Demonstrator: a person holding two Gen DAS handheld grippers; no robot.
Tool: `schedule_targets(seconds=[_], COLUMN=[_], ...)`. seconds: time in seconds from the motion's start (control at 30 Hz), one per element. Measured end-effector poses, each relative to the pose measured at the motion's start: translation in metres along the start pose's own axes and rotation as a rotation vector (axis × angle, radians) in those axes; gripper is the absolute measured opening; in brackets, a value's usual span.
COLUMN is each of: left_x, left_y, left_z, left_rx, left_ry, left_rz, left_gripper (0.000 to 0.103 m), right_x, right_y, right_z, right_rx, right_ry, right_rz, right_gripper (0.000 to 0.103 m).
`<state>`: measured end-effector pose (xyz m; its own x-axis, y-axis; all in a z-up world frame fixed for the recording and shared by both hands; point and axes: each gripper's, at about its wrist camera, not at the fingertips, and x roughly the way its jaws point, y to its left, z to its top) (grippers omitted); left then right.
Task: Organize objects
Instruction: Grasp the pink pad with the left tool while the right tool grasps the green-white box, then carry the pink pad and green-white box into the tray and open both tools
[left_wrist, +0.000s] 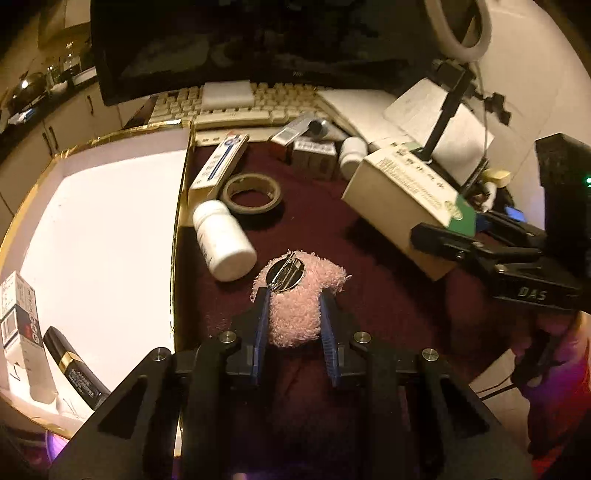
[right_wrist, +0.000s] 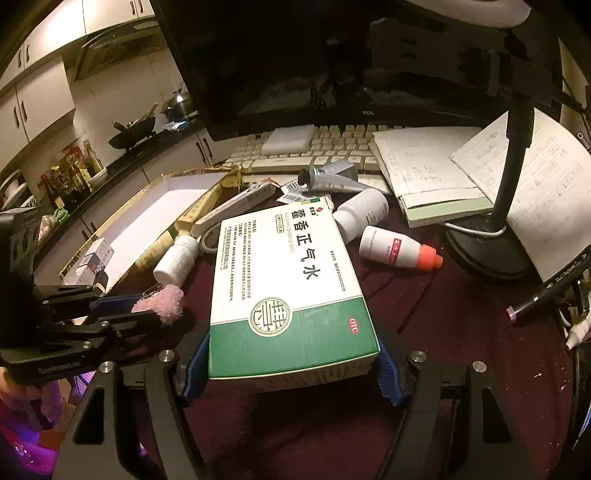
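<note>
The left hand-held gripper (left_wrist: 295, 310) pinches a fuzzy pink brooch (left_wrist: 301, 295) between its blue pads. A shiny metal pin (left_wrist: 286, 272) shows on the brooch. The brooch is over the dark red cloth (left_wrist: 369, 295) on the tabletop.

The right hand-held gripper (right_wrist: 291, 365) pinches a big green and white medicine box (right_wrist: 288, 288) by its green end. The box sticks out over the cloth.

A gold-edged tray (left_wrist: 92, 229) with a white floor sits to the left. A small box (left_wrist: 22, 332) and a black tube (left_wrist: 74, 369) are in it.

Just beside the tray lie a white bottle (left_wrist: 223, 245), a roll of tape (left_wrist: 253, 194) and a long thin box (left_wrist: 218, 166). A bottle with an orange cap (right_wrist: 400, 253) lies farther right.
</note>
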<state>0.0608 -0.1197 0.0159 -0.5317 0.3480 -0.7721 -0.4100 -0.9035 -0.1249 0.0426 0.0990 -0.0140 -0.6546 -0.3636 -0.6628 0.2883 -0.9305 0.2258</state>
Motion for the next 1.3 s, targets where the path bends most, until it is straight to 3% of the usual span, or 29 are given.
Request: schedule_targets(seconds=[0.6,1.3], left_x=[-0.035,-0.060], left_y=[0.015,0.107], left_z=[0.005,0.001], left_rx=[-0.041,-0.260], left_ry=[-0.110,-0.174], left_rz=[0.005,0.164], left_gripper=[0.025,0.025], right_x=[-0.007,-0.002], right_y=[0.020,0.076], right_z=[0.007,0.029], right_rx=[-0.027,-0.134], right_ry=[-0.027,-0.065], right_rz=[0.012,0.098], right_gripper=[0.073,0.073])
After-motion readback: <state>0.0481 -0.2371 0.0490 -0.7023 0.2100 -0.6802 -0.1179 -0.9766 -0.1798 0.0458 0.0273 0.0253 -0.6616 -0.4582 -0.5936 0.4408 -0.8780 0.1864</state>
